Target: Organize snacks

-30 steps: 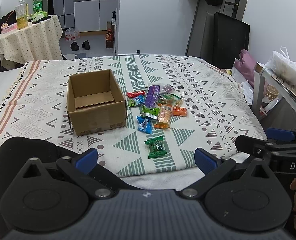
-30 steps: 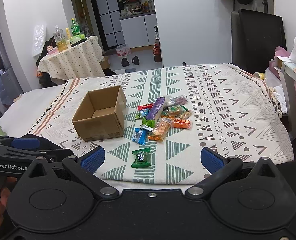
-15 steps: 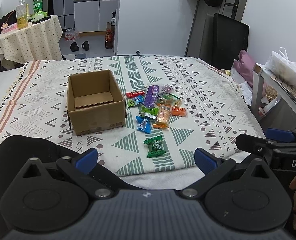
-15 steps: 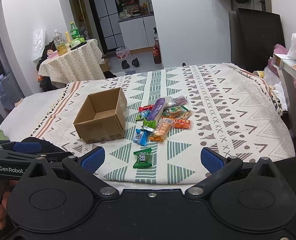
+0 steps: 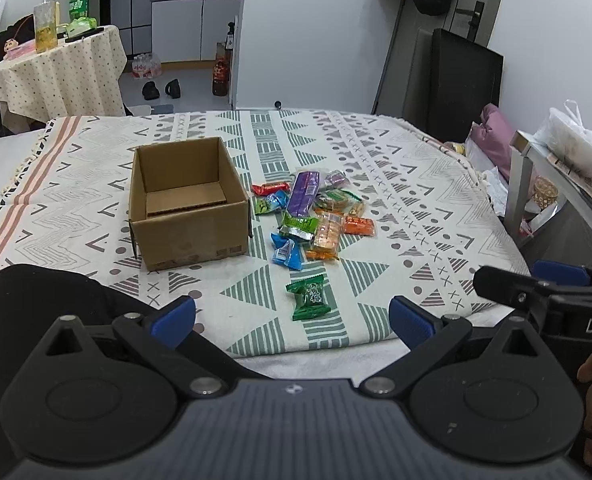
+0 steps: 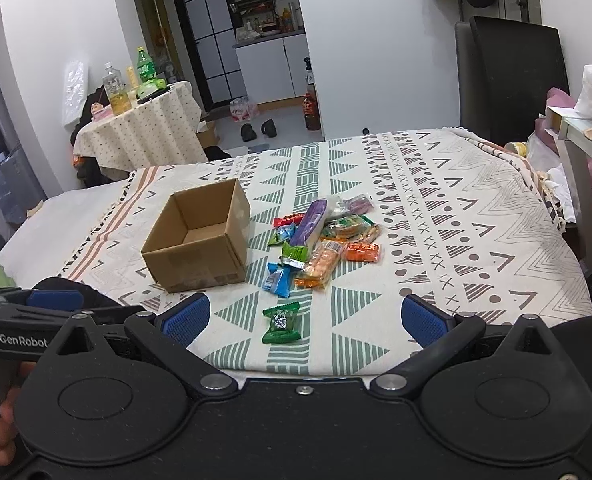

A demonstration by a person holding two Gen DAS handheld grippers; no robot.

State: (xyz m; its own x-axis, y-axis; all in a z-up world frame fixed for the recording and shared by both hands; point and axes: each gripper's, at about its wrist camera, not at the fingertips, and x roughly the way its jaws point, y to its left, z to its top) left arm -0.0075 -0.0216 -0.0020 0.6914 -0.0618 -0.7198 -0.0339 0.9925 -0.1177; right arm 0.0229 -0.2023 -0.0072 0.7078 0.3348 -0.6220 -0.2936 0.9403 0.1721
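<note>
None of the snacks had reached the empty cardboard box just beside them on the patterned bedspread, and the left gripper and right gripper both hung wide apart, holding nothing.

A bed carries a patterned blanket; on the blanket an open cardboard box stands upright; just beside it, to its right, lies a heap of snack packets, some overlapping; one green candy lies apart, nearer the blanket's front edge.
</note>
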